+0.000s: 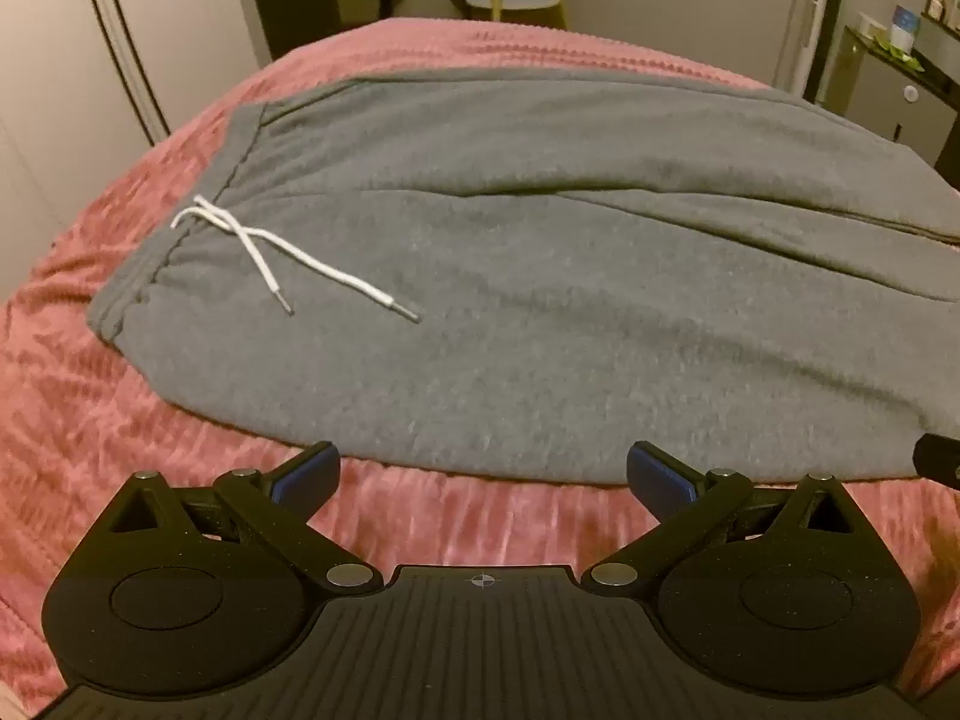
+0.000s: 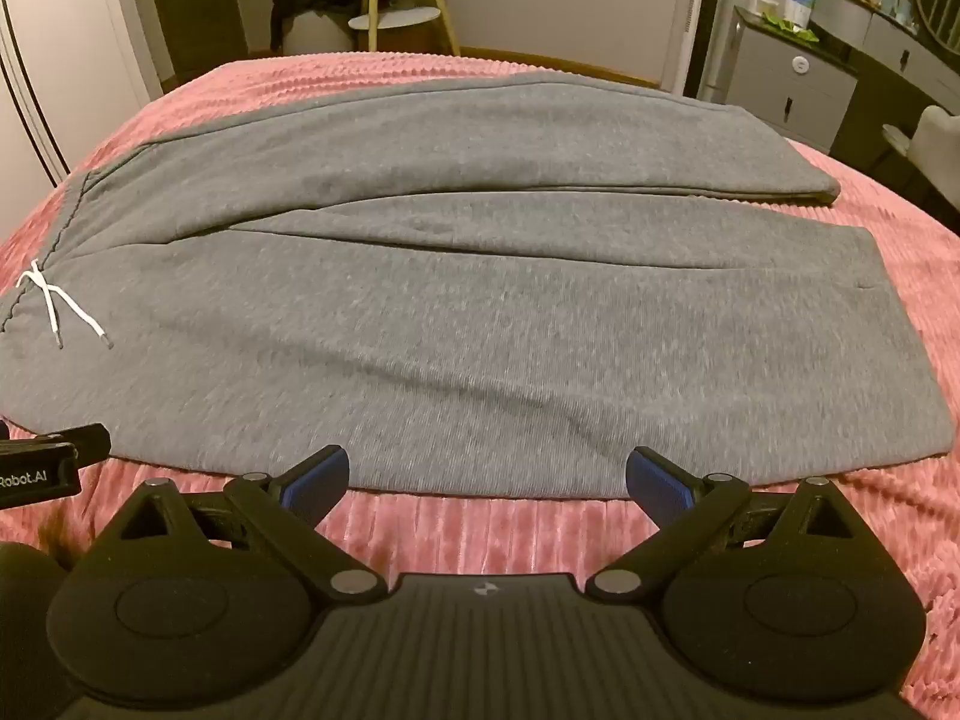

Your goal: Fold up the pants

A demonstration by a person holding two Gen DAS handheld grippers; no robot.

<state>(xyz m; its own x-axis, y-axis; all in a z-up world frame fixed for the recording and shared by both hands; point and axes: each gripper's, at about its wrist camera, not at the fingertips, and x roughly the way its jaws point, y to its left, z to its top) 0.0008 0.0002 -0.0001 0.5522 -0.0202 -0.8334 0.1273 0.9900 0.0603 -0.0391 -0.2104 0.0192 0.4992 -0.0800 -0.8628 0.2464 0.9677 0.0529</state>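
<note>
Two pairs of tongs, my left tongs [image 1: 483, 471] and right tongs [image 2: 487, 477], gape wide and empty just short of the grey sweatpants [image 2: 480, 324], which lie flat on the pink bedspread [image 2: 510, 522]. Thick fleece looks soft, floppy, unslippery; I judge the near side seam the best hold, at waistband [image 1: 129, 300] and cuff.

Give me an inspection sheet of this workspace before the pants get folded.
Surface: pink ribbed blanket covering the bed, bare at the near edge.
Job's things: grey sweatpants laid flat, unfolded, waistband left, legs right; white drawstring loose on top.
Clutter: nothing seen on the blanket.
Grippers: left claw and right claw both open, empty, above the pants' near edge.
Cables: nothing seen.
Surroundings: grey cabinet with bottles far right; round white stool behind the bed.
</note>
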